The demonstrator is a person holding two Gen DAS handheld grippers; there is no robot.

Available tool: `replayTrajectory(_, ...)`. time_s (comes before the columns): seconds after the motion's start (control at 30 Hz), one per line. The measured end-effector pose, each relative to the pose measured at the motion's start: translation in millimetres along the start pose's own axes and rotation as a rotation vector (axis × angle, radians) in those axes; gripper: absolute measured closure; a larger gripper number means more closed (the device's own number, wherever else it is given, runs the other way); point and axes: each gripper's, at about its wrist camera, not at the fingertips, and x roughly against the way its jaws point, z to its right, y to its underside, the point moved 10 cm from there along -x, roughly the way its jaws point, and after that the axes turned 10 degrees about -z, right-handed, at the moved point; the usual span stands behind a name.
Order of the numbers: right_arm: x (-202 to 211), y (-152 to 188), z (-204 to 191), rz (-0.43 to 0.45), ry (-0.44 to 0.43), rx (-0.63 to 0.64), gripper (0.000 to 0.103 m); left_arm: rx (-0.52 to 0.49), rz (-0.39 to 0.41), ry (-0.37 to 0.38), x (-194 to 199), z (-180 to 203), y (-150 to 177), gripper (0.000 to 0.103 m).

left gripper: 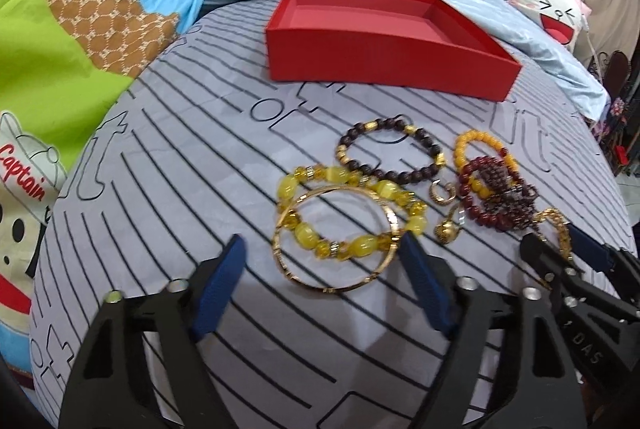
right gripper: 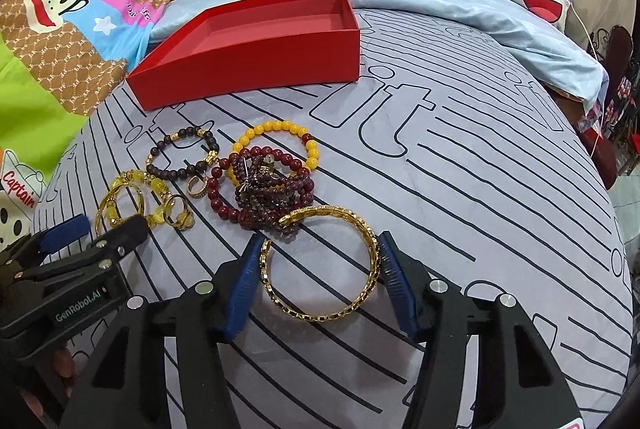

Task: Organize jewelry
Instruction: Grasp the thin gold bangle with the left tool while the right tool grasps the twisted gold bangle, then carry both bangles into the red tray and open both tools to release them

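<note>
Left gripper [left gripper: 320, 253]: fingers [left gripper: 222, 285] stand partly open, straddling the plain gold bangle [left gripper: 336, 241], which lies flat on the striped grey bedsheet [left gripper: 180, 157]. The right-hand pad meets the bangle's rim; the left-hand pad stands clear of it, so no grip is made. A yellow bead bracelet [left gripper: 352, 205] lies under and partly inside that bangle.

Behind these, a dark bead bracelet [left gripper: 384, 153] with gold spacers lies flat, with a gold ring [left gripper: 442, 193] just beside it.

Further right sits a tangle of dark red bead strands [right gripper: 260, 189], overlapping an orange bead bracelet [right gripper: 276, 145].

Right gripper [right gripper: 318, 261]: fingers [right gripper: 244, 285] are partly closed about the patterned gold bangle [right gripper: 320, 265], one pad on each side of the hoop, both touching its rim. The bangle rests on the sheet, its far edge against the red strands.

The red box [right gripper: 256, 57], open-topped, stands on the sheet beyond all the jewelry, well apart from both grippers.
</note>
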Motion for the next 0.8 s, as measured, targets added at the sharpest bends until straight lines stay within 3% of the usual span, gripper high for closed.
replayTrajectory(0.07,0,0,0,0.000,0.000,0.001,0.047,-0.012,-0.007,0.009,-1,2,1,0.044)
replayTrajectory(0.4,9,-1,-2,0.021,-0.006,0.002,0.047,-0.038,-0.022,0.021,6,9,8,0.044)
replayTrajectory(0.8,41,-20,-6,0.101,-0.017,0.018,0.047,-0.034,0.036,0.000,36,4,-13,0.044)
